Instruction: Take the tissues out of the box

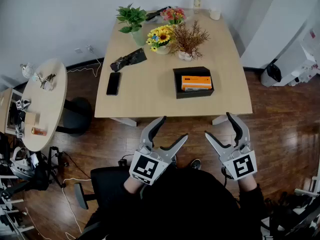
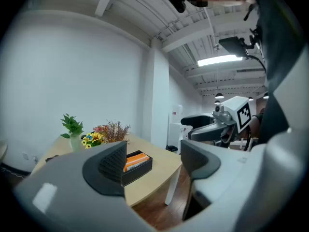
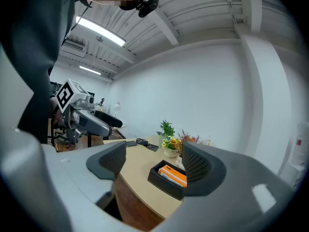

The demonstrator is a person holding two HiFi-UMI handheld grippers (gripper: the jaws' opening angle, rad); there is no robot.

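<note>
A black box (image 1: 193, 82) sits on the wooden table (image 1: 150, 91) near its front right part, with an orange tissue pack (image 1: 196, 81) lying inside. In the left gripper view the box (image 2: 138, 165) shows past the left jaw, and in the right gripper view the box (image 3: 167, 180) lies between the jaws, far off. My left gripper (image 1: 174, 129) and right gripper (image 1: 218, 125) hang open and empty in front of the table edge, well short of the box. Nothing is between either pair of jaws.
On the table stand a potted plant (image 1: 132, 20), yellow flowers (image 1: 160, 38), dried twigs (image 1: 188, 40), a phone (image 1: 113, 83) and a dark pouch (image 1: 128, 60). A round side table (image 1: 42, 101) is at the left. A black chair (image 1: 107, 184) is below me.
</note>
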